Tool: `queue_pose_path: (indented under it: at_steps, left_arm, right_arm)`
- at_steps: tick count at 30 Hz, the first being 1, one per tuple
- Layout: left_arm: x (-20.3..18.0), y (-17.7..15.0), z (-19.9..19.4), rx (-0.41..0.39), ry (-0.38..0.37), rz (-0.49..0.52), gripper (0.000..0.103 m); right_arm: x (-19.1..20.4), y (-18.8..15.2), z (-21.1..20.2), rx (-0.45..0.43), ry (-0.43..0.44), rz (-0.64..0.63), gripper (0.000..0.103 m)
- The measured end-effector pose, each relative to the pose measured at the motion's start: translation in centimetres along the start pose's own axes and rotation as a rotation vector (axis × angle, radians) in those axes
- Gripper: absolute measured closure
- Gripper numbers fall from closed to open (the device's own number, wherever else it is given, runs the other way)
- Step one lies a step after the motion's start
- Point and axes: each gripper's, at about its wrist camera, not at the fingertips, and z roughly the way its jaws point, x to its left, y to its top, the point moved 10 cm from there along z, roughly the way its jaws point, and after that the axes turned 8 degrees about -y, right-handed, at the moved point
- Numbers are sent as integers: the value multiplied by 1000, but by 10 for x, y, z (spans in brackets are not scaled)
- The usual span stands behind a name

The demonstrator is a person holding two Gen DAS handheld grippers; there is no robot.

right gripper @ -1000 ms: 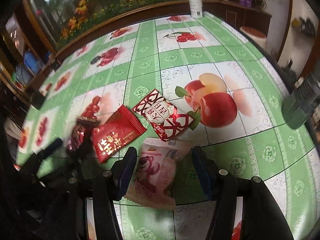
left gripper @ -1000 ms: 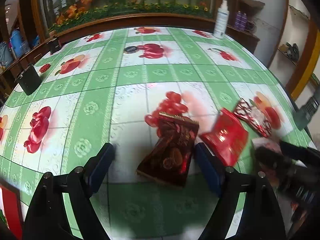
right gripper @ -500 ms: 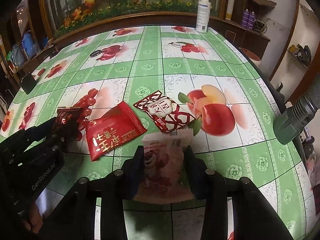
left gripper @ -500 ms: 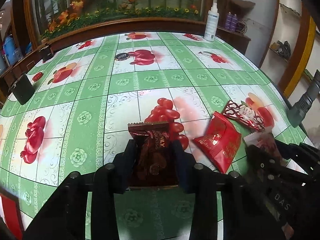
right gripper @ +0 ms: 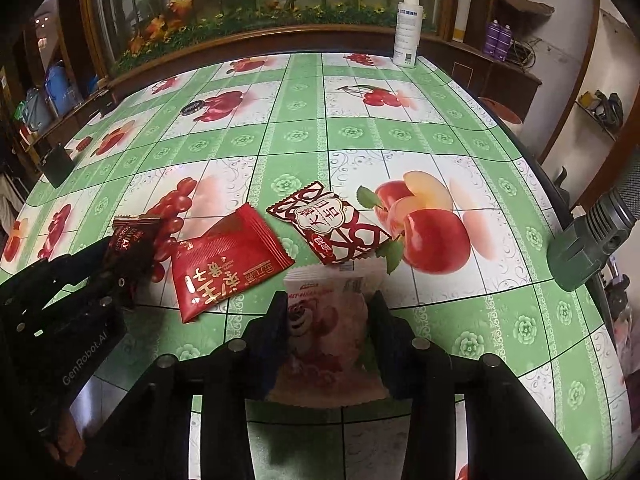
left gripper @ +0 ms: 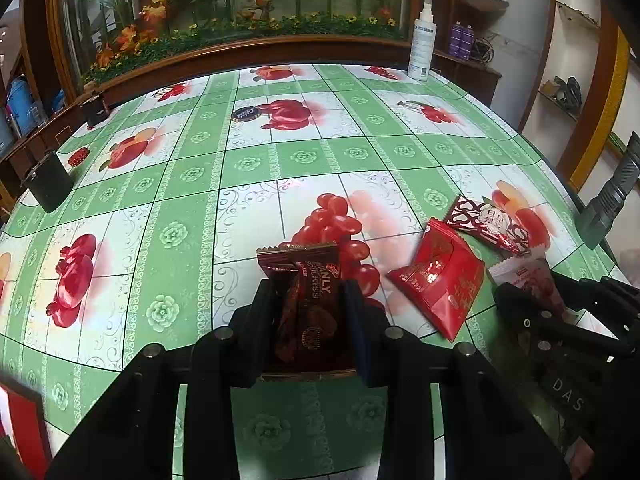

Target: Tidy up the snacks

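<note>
A green fruit-print table fills the view. Beyond and between both jaw sets, a red packet and a patterned packet lie flat, waiting. The right gripper pinches a pink bear packet; the left gripper pinches a dark brown packet, apparently ready to move them.

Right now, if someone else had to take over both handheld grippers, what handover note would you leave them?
Left gripper: its jaws have just closed and are shut on the dark brown snack packet.
Right gripper: also just closed, shut on the pink bear packet.
Lying loose on the green fruit-print tablecloth between the two grippers: the plain red packet and, beside it, the red-and-white patterned packet.
Done: both outer packets gripped.
Left: carry these two to wherever the snacks are being gathered (no container is clearly in view), then collect the two loose packets.
</note>
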Motion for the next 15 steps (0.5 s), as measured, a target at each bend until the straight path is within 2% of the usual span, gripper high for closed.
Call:
queue_pose_path:
  at_steps: [15]
  left_arm:
    - [13, -1, -8, -24, 24, -33, 71]
  right_arm:
    - [-4, -1, -2, 10, 40, 51, 65]
